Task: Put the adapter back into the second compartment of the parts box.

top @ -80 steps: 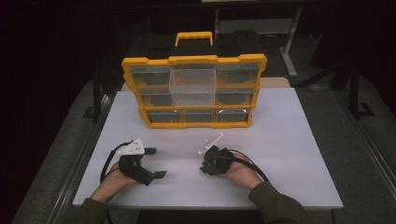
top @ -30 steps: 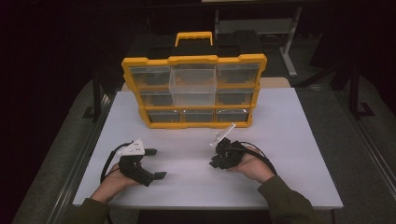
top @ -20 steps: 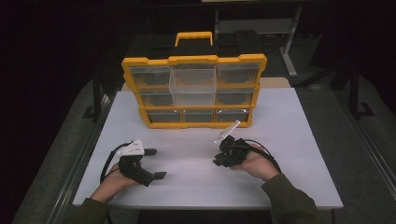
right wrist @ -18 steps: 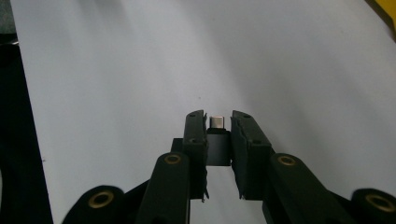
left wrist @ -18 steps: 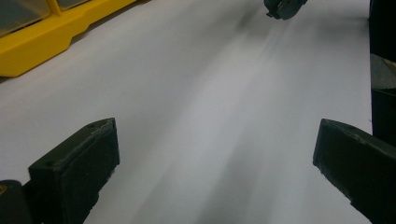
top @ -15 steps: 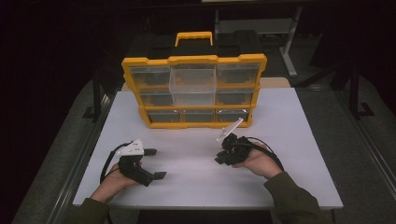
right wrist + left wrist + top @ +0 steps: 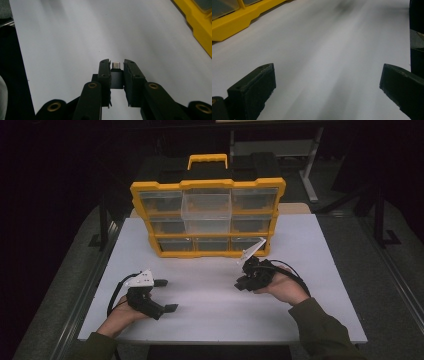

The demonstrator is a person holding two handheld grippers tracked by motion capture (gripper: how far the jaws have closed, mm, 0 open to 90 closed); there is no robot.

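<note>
The right gripper [image 7: 117, 65] is clenched on a small grey adapter [image 7: 116, 76], clear in its own view; the left gripper [image 7: 162, 295] rests released on the surface [image 7: 210, 285].

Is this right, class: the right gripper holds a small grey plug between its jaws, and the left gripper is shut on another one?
Not quite. The right gripper does hold a small grey plug, but the left gripper holds nothing: the left gripper view shows its jaws standing wide apart over the bare white table.
</note>
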